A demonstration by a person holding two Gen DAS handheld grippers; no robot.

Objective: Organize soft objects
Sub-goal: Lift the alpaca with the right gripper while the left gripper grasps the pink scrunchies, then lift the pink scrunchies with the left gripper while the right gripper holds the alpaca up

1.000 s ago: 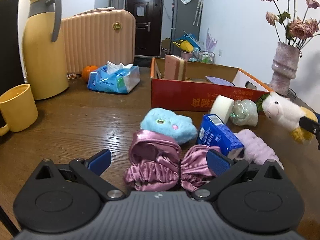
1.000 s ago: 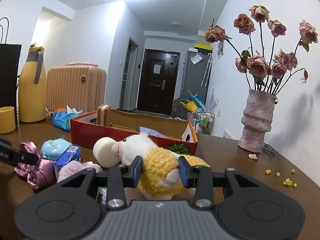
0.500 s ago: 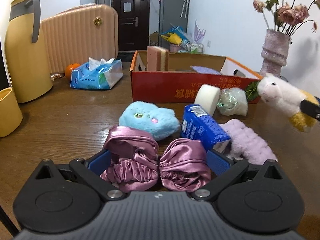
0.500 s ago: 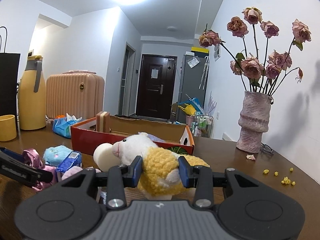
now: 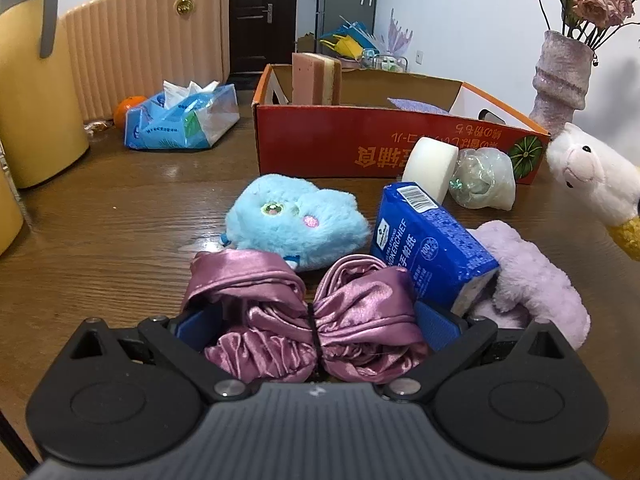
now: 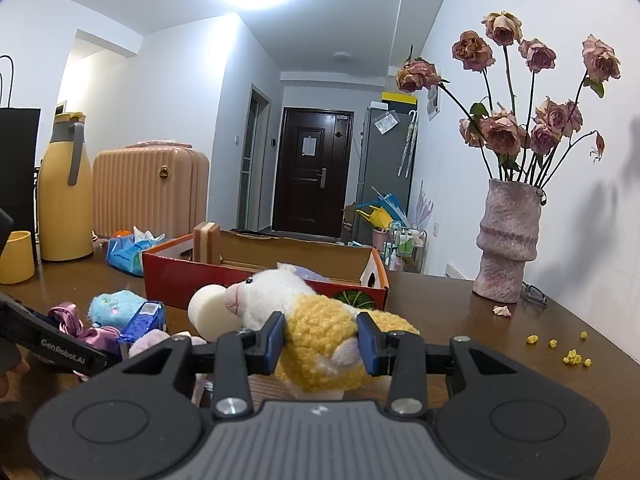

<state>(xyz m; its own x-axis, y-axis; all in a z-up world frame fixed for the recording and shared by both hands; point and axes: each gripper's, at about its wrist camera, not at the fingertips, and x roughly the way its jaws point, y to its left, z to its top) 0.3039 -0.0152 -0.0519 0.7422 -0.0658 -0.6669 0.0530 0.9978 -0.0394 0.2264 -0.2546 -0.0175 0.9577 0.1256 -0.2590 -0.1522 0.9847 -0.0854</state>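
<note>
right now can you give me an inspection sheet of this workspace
Surface: wooden table, yellow crumbs near its right side.
Job's things: satin bow, blue plush, lilac plush, sheep plush, red cardboard box open, sponge upright inside.
Clutter: tissue pack, foam roll, wipes bag, orange, yellow jug, yellow mug, vase of dried roses, glasses.
Grippers: left claw open around the satin bow; right claw shut on the sheep plush.
Cables: nothing seen.
Surroundings: suitcase, door, fridge.
</note>
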